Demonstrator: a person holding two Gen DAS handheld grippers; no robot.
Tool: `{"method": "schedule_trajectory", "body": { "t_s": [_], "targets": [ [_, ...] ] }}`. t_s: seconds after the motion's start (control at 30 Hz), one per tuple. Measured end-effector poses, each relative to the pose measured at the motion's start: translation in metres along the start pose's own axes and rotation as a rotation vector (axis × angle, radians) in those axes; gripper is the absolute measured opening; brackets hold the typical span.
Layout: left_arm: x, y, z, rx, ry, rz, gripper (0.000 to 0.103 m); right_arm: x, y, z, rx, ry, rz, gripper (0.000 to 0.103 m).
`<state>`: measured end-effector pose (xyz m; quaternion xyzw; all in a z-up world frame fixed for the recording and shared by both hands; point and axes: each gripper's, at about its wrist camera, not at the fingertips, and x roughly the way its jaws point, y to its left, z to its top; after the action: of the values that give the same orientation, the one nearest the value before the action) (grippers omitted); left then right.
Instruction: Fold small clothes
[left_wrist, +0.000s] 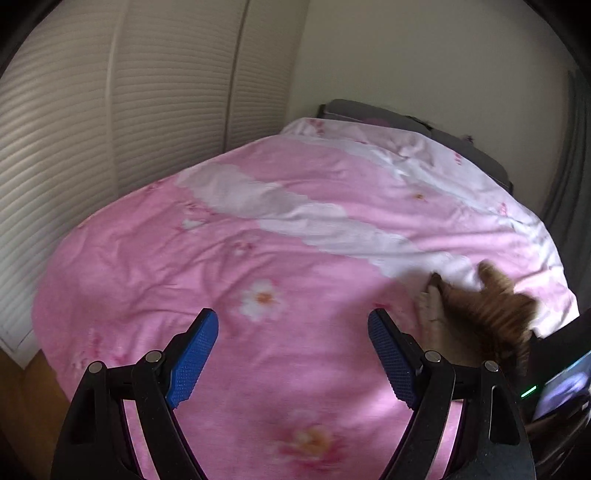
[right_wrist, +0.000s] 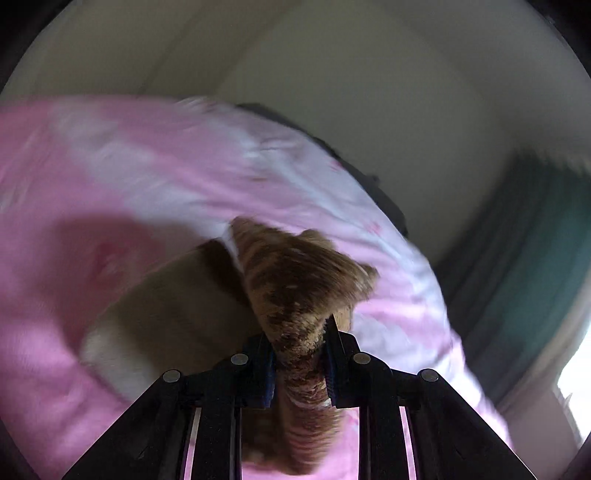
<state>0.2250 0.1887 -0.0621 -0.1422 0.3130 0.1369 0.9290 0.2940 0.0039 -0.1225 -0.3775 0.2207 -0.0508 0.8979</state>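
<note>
The left gripper (left_wrist: 293, 332) hangs over the bed with its blue pads (left_wrist: 192, 363) spread wide apart and nothing between them. Below it lies a pink quilt (left_wrist: 221, 266) printed with white flowers and a broad white band, which covers the bed. Behind the bed stand slatted white doors (left_wrist: 74, 129) on the left and a plain wall (left_wrist: 424, 55) at the back, with a dark headboard (left_wrist: 369, 110) at the far end.

The right gripper (right_wrist: 299, 349) is clamped on a small brown garment (right_wrist: 295, 280), a knitted piece with darker and lighter brown flecks. Its fingers pinch a bunched part of the cloth, and the rest fans out ahead of the tips above the quilt (right_wrist: 110, 184). A pale, tan part of the same garment (right_wrist: 177, 314) spreads to the left below the pinched part; whether it rests on the quilt cannot be told, since this view is blurred.

In the left view the garment (left_wrist: 487, 306) shows at the right edge of the quilt, to the right of the left gripper and apart from it, also blurred. A grey curtain (right_wrist: 535, 240) hangs at the right of the room.
</note>
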Motion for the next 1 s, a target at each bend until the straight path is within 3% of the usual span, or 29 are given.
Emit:
{"method": "schedule_trajectory", "body": {
  "t_s": [0.13,0.23,0.4,0.57,0.73,0.9,1.0],
  "targets": [
    [0.005,0.029,-0.001,-0.028,0.012,0.024,0.083,0.000,0.053,-0.002,-0.156,0.016,0.030,0.022],
    [0.009,0.039,-0.003,-0.035,0.025,0.027,0.083,0.000,0.067,-0.018,-0.192,0.045,0.075,0.023],
    [0.020,0.031,-0.009,-0.012,0.063,0.001,0.083,-0.003,0.075,-0.033,-0.258,0.012,0.051,0.027],
    [0.022,0.009,-0.004,0.025,0.090,-0.076,0.083,-0.020,0.050,-0.026,-0.162,-0.035,0.091,0.045],
    [0.028,-0.023,0.012,0.074,0.116,-0.178,0.083,-0.050,0.008,-0.034,-0.030,-0.107,0.145,0.054],
    [0.050,-0.079,0.028,0.195,0.146,-0.290,0.082,-0.056,-0.042,-0.054,0.134,-0.092,0.162,0.054],
    [0.073,-0.117,0.035,0.268,0.185,-0.362,0.068,-0.049,-0.067,-0.065,0.214,-0.060,0.135,0.054]
  ]
}}
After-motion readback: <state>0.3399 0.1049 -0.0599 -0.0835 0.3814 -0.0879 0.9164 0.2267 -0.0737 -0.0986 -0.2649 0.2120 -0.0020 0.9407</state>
